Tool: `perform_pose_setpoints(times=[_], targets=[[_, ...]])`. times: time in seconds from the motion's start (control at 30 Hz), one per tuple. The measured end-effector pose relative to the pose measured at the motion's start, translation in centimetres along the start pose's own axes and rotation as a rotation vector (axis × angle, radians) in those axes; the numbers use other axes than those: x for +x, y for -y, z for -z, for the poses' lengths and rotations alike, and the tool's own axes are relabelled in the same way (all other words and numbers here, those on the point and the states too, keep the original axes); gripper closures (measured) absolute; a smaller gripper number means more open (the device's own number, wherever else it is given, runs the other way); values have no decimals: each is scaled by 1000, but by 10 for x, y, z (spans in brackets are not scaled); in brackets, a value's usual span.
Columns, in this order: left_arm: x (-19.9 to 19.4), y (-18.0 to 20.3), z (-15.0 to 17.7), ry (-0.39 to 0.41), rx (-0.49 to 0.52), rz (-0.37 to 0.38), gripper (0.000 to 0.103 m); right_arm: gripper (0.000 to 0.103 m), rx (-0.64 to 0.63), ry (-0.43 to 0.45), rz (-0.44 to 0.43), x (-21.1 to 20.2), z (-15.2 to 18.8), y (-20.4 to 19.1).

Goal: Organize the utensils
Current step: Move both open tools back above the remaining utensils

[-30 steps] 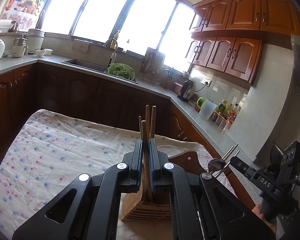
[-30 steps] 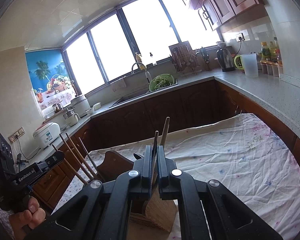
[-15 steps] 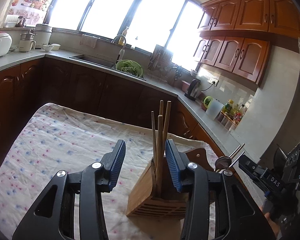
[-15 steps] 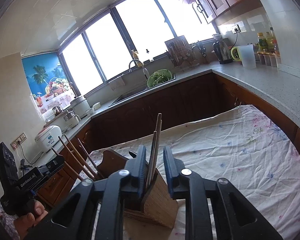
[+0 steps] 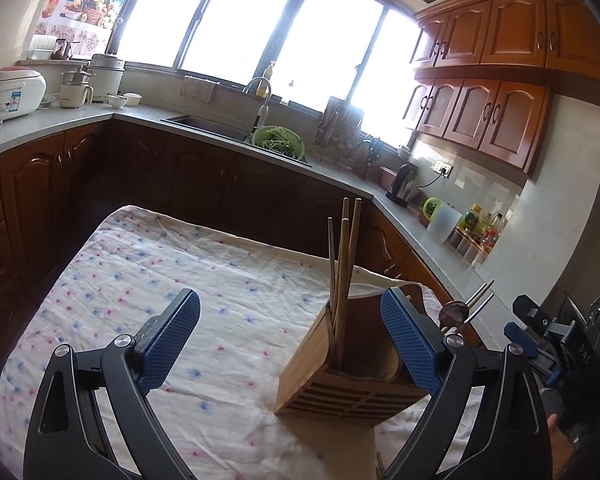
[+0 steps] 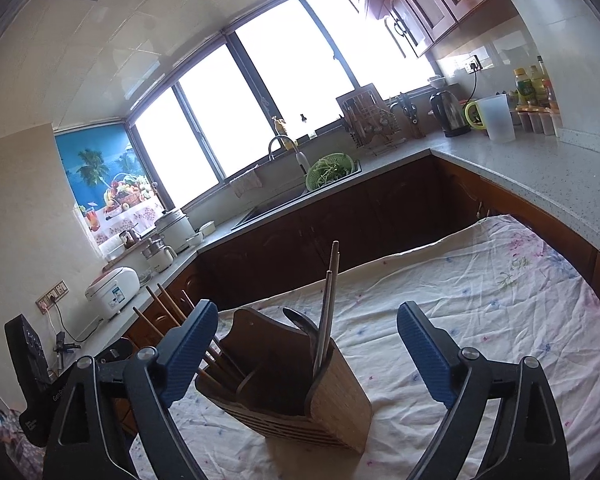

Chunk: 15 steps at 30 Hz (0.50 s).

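Jaws of both grippers stand wide apart with nothing between the blue pads. The left gripper [image 5: 290,338] hangs over the cloth [image 5: 148,280], its right pad just in front of the holder's near corner in the left wrist view. The right gripper [image 6: 306,354] frames the holder [image 6: 300,396] from the other side, the block sitting low between its fingers. The holder is a wooden block with slotted sides and a raised back, standing on the flowered cloth that covers the table. In the compartment nearest the left gripper stand wooden chopsticks [image 5: 344,276], leaning slightly and rising well above the rim. In the compartment on the right gripper's side stand metal chopsticks [image 6: 327,320], with a spoon [image 6: 298,320] just beside them, bowl up. Beyond the table runs a counter [image 5: 60,120] with a sink [image 5: 208,126], a green colander [image 5: 278,142], a rice cooker [image 5: 10,94] and a kettle [image 5: 404,184], under bright windows.
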State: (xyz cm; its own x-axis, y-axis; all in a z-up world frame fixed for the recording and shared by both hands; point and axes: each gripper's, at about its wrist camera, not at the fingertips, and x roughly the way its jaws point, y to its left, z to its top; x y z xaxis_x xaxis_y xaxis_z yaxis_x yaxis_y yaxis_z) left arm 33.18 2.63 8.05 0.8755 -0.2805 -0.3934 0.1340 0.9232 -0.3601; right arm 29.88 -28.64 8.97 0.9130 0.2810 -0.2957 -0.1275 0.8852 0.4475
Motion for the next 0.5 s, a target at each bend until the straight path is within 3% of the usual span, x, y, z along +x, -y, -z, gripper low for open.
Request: perform_pose_setpoints(times=[0.5], targets=[[-49,9,26,-14,41,-25,6,10,-44,-11,-14,-46,21,-16]])
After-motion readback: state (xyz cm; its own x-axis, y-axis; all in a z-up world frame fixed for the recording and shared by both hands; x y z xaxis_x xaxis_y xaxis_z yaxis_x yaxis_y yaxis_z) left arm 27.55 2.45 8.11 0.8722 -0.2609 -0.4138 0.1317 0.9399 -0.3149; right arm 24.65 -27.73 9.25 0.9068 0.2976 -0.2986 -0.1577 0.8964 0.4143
